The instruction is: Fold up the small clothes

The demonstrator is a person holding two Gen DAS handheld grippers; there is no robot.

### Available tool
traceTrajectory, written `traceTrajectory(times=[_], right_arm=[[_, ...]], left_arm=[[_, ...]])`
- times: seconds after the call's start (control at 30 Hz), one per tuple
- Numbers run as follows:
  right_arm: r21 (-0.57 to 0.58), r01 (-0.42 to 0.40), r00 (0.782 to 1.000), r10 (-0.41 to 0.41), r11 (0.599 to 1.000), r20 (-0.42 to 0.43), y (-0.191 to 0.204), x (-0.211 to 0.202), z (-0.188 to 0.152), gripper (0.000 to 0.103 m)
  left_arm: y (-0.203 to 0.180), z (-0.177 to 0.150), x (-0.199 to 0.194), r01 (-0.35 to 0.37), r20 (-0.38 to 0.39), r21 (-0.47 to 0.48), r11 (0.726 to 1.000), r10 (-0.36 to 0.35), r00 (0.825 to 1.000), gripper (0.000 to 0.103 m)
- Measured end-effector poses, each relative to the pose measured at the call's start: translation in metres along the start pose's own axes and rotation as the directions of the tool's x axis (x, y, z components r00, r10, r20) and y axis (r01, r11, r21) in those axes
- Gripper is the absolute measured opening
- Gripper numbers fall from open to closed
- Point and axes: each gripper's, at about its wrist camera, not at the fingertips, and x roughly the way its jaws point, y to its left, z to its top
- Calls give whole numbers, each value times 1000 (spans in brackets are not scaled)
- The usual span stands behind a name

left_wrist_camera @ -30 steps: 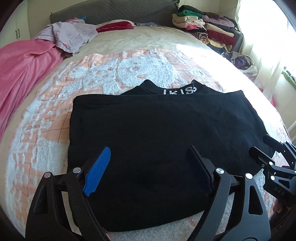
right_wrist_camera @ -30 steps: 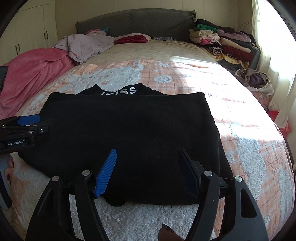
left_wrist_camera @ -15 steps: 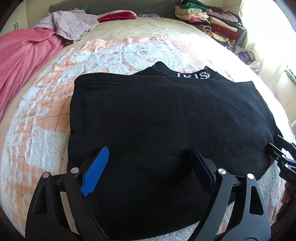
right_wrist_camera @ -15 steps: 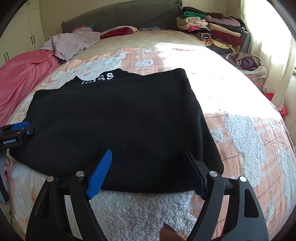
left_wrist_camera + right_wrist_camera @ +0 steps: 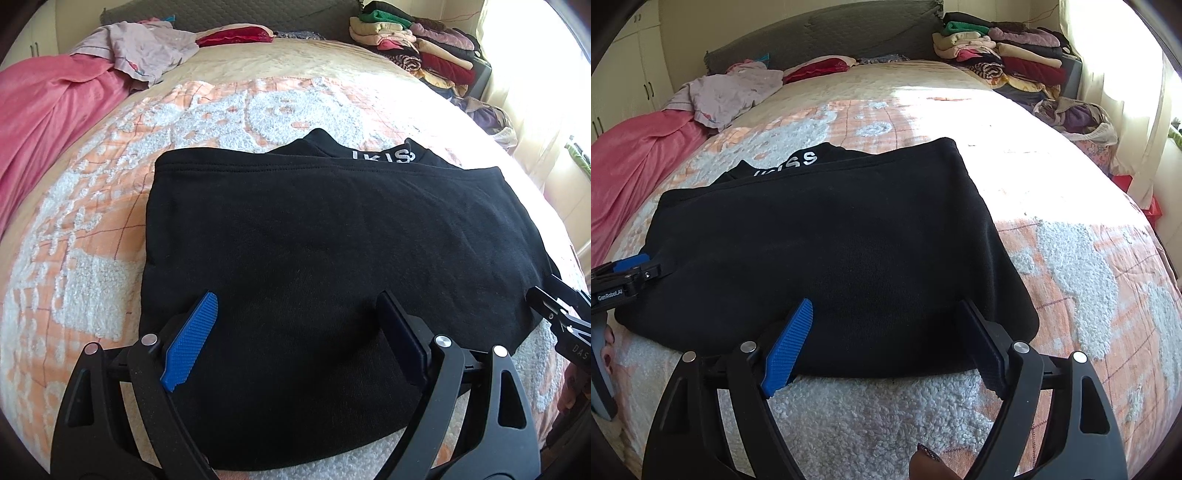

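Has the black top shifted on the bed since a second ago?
No. The black top still lies with its left edge beside the same white bedspread patch.

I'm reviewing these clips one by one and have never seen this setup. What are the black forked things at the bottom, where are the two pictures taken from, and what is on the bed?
There is no robot here. A person holds a two-finger gripper in each hand, and each carries a wide-angle camera looking forward along its fingers. One picture comes from the left gripper, the other from the right gripper; each also shows at the other picture's edge. Both are open and hold nothing. Below them a black garment with white lettering lies partly folded on the patterned bedspread. Further back are a pink blanket, a lilac garment and a stack of folded clothes.
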Motion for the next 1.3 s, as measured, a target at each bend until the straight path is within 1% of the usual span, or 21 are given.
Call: traceTrajectory(times=[0.23, 0.3, 0.43, 0.47, 0.5, 0.53, 0.87, 1.3], right_arm=[[1, 10, 1000, -10, 1000, 5, 6, -5, 2, 80], [-1, 8, 1000, -8, 1000, 9, 7, -7, 3, 80], [-10, 7, 1000, -7, 1000, 13, 13, -10, 4, 80], [-14, 8, 1000, -7, 1000, 14, 15, -11, 5, 81], [-18, 7, 1000, -7, 1000, 16, 18, -12, 5, 89], [-22, 5, 1000, -4, 1000, 24, 20, -14, 6, 93], [-65, -17, 998, 20, 998, 55, 47, -23, 16, 94], [-157, -75, 994, 87, 985, 70, 93, -23, 27, 94]], left_arm=[[6, 1, -12, -6, 30, -24, 1000, 6, 1000, 81], [8, 2, -15, -10, 40, -31, 999, 11, 999, 86], [13, 4, -22, -24, 63, -47, 999, 27, 998, 88], [15, 5, -23, -27, 66, -51, 998, 31, 997, 90], [17, 5, -25, -32, 71, -58, 998, 36, 997, 91], [19, 6, -25, -35, 74, -63, 997, 40, 996, 92], [39, 11, -32, -65, 94, -112, 992, 76, 993, 93], [64, 14, -34, -104, 106, -174, 979, 124, 987, 93]])
